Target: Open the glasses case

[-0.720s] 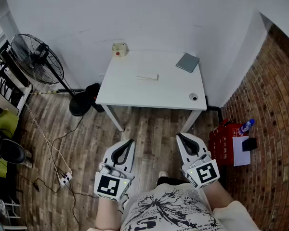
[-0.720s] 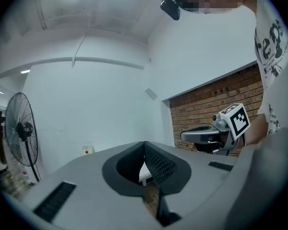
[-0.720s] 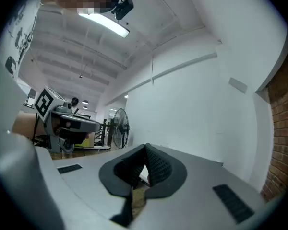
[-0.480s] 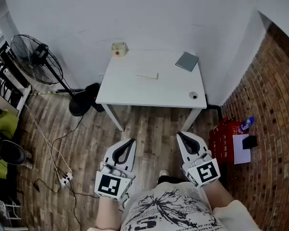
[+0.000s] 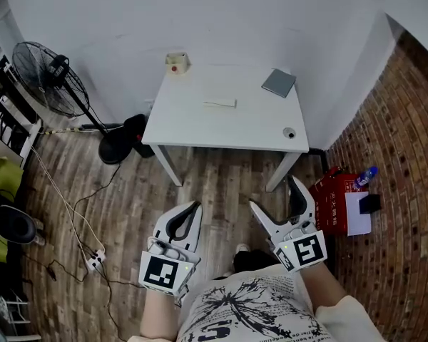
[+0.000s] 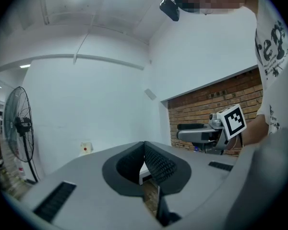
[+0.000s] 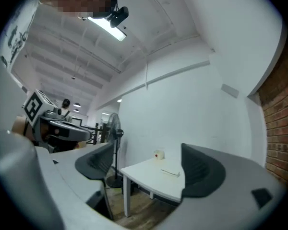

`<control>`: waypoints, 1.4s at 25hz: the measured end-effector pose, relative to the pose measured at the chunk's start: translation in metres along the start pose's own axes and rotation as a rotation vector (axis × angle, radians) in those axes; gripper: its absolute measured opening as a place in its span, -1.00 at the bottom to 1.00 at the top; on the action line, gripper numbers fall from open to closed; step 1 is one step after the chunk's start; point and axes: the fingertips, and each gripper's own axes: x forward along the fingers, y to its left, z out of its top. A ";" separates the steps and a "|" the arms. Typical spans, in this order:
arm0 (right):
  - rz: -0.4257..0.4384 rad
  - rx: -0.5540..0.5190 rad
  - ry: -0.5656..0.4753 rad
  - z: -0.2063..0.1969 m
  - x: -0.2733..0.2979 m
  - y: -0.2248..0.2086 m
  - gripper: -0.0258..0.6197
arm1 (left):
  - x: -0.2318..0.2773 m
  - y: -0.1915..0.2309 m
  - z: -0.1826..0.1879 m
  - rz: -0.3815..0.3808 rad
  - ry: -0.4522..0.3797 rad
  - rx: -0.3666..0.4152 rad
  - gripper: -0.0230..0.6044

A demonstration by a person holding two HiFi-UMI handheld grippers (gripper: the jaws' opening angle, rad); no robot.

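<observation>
The person stands well apart from the white table (image 5: 200,132), with bare wooden floor (image 5: 221,184) between them. Both grippers are held low and close to the body, pointing level toward the table. This looks like a ready posture and not yet a reach.

The left gripper (image 5: 191,209) has its jaws pressed together and nothing sits between them. The right gripper (image 5: 274,194) has its jaws spread wide with only air between the pads. Probably it is prepared in this way so that it can take the case from the side on arrival.

The glasses case (image 5: 220,103) is most likely the pale oblong thing that lies flat near the middle of the table, toward the far edge. It is too small here to be sure. A grey flat thing (image 5: 279,83) near the far right corner is the other possible one. The case is untouched, so the opening is not yet begun.

The near edge of the table is free, and the path straight ahead is open. At the left stand a fan (image 5: 46,84) and a loose cable (image 5: 68,205) on the floor. At the right, a red bag (image 5: 334,209) sits near the table leg by the brick wall (image 5: 406,155). The middle approach seems therefore the safest
</observation>
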 end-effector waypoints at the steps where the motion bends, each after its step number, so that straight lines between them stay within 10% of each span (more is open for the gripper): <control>1: 0.012 -0.008 0.008 -0.002 0.005 0.001 0.52 | 0.001 0.001 0.001 -0.002 -0.020 -0.009 -0.88; 12: 0.009 0.017 0.030 -0.029 0.097 -0.045 0.72 | 0.061 0.057 -0.018 0.053 0.031 -0.019 -0.88; 24: 0.051 0.072 0.068 -0.048 0.271 -0.183 0.71 | 0.238 0.161 -0.013 0.145 0.083 -0.003 -0.88; 35: 0.225 0.065 0.262 -0.122 0.368 -0.220 0.70 | 0.350 0.216 -0.061 0.150 0.182 -0.062 -0.88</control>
